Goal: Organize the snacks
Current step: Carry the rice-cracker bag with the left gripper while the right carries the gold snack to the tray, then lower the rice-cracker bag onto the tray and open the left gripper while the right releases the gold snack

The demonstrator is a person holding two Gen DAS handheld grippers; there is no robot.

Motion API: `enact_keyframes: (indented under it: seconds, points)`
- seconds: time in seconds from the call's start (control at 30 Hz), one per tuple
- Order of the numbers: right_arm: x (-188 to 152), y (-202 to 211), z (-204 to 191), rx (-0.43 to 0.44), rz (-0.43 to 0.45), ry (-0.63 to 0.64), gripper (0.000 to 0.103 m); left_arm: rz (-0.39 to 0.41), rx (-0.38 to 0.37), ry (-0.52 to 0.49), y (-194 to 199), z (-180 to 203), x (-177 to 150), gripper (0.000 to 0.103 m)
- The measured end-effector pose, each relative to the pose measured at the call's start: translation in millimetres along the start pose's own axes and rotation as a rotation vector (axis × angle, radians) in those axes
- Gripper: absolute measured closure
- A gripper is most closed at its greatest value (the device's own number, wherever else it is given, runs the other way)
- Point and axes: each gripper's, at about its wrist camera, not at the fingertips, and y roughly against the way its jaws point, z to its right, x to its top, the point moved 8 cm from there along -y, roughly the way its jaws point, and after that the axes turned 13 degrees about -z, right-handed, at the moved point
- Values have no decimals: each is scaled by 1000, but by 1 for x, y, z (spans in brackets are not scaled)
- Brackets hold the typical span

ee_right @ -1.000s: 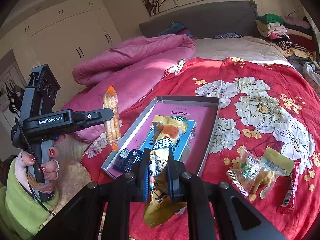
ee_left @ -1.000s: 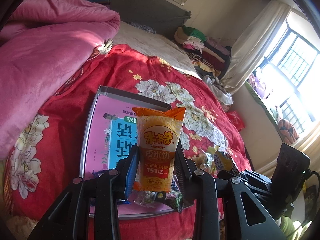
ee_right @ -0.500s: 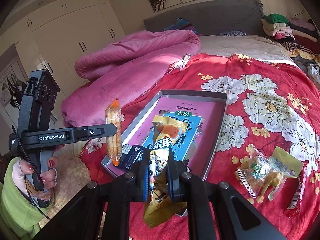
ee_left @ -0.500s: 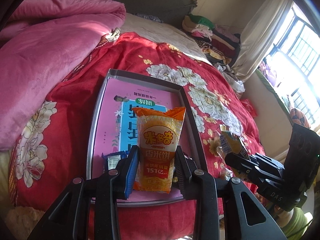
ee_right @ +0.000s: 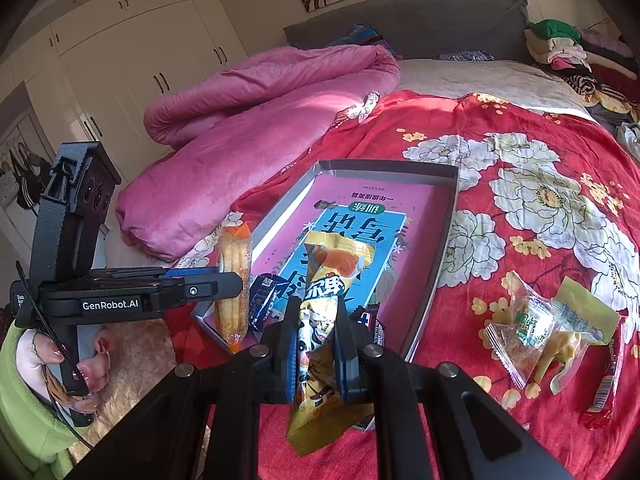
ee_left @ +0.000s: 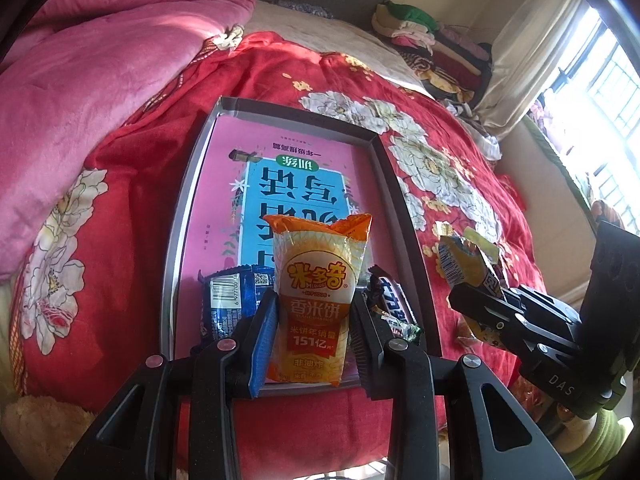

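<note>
Pinching an orange rice-cracker pack (ee_left: pixel 316 304) upright, your left tool (ee_left: pixel 314 340) sits at the near rim of the grey tray (ee_left: pixel 178 216), low in the frame. Your right tool (ee_right: pixel 318 354) clamps a yellow snack bag (ee_right: pixel 324 300) just over that rim. Most of the tray's pink floor lies bare further up; loose snacks (ee_right: pixel 548 328) crowd the red bedspread (ee_right: pixel 520 128) at lower right.

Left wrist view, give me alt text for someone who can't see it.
The left tool grips an upright orange rice cracker packet over the near end of a grey tray on a red floral bedspread. A blue snack pack and a dark wrapper lie in the tray. At right, the right tool holds a yellow packet.
</note>
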Motion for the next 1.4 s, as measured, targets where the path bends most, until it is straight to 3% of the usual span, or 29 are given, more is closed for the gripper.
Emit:
enact_keyframes:
  seconds: [0.87, 0.97, 1.03, 1.4]
  points:
    - [-11, -45, 15, -28, -100, -46, 87, -55, 25, -23, -24, 3, -5, 67]
    - [-11, -43, 14, -26, -91, -45, 81, -53, 23, -20, -26, 2, -4, 67]
    - [-10, -40, 14, -27, -80, -43, 71, -46, 23, -19, -26, 2, -4, 67]
    - [-17, -19, 16, -13, -52, -56, 62, -32, 25, -19, -31, 0, 1, 67]
